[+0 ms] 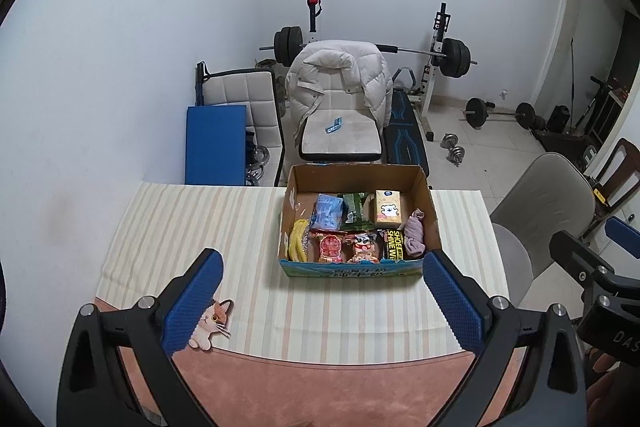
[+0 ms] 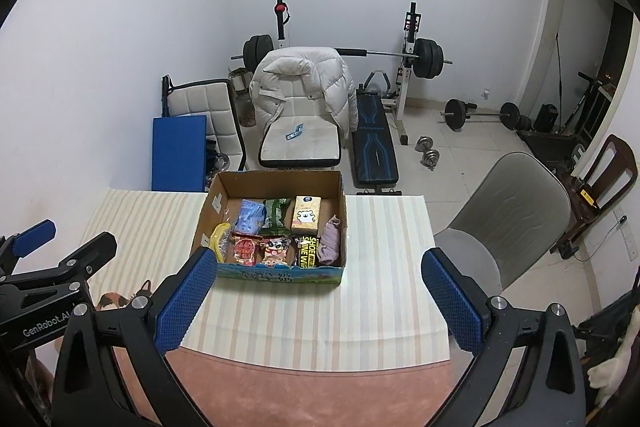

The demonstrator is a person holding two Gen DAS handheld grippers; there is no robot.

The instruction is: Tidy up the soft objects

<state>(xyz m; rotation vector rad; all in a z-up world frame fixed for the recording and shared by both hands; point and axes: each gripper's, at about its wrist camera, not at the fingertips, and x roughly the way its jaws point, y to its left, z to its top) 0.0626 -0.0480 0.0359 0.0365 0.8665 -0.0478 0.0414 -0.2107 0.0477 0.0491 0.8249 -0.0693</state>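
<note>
A cardboard box (image 1: 356, 175) stands on the striped tablecloth (image 1: 192, 227) and holds several soft packets: a blue pack (image 1: 328, 211), a green pack (image 1: 354, 211), a yellow tissue pack (image 1: 387, 214), a mauve cloth (image 1: 415, 237), a yellow item (image 1: 297, 245), red snack bags (image 1: 331, 247) and a black-yellow pack (image 1: 394, 245). The box also shows in the right wrist view (image 2: 280, 179). My left gripper (image 1: 322, 301) is open and empty, above the table in front of the box. My right gripper (image 2: 320, 301) is open and empty, just right of the left one. A cat-shaped item (image 1: 212, 323) lies by the left finger.
A grey chair (image 2: 516, 211) stands right of the table. Behind the table are a chair with a white jacket (image 1: 340, 83), a blue mat (image 1: 216, 143), a weight bench (image 2: 374, 151) and a barbell rack (image 1: 440, 55). Dumbbells (image 2: 428, 147) lie on the floor.
</note>
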